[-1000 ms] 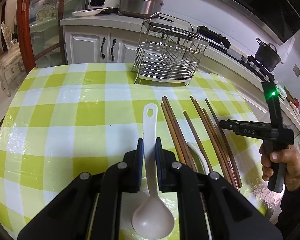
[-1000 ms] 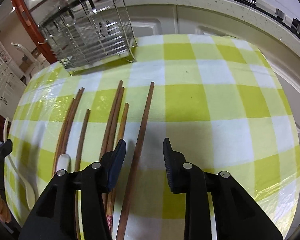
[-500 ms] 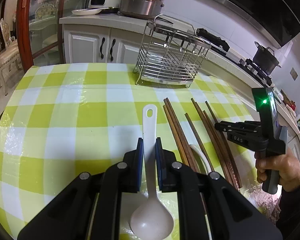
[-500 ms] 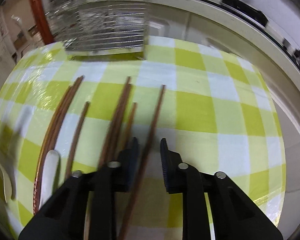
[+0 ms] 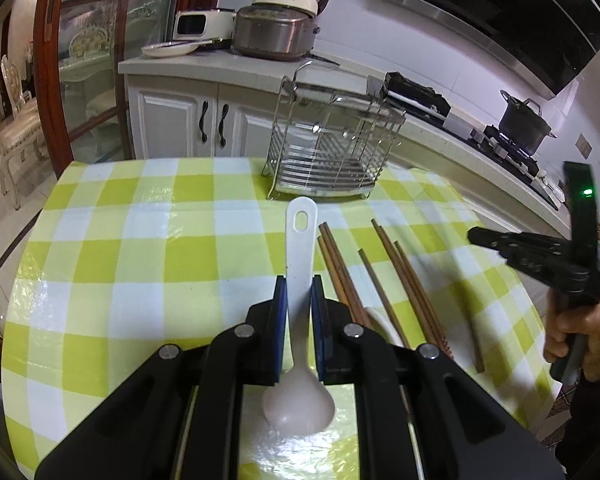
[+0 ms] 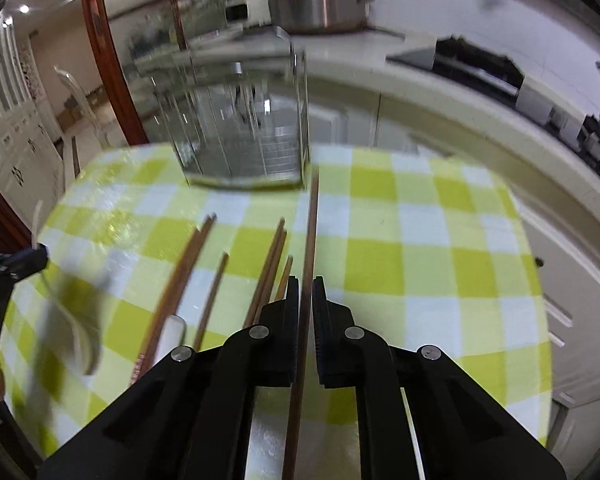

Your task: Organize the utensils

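Left claw pinching a white spoon by the handle, bowl rearward, handle aimed at the rack ahead. Right claw clamped on one chopstick, tip toward the rack across the bench. Remaining chopsticks flat, left.

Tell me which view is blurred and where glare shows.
Right wrist: motion blur smears the rack and spoon; the gripped chopstick stays sharp. Left wrist: sharp overall, glare on the tablecloth near the rack.
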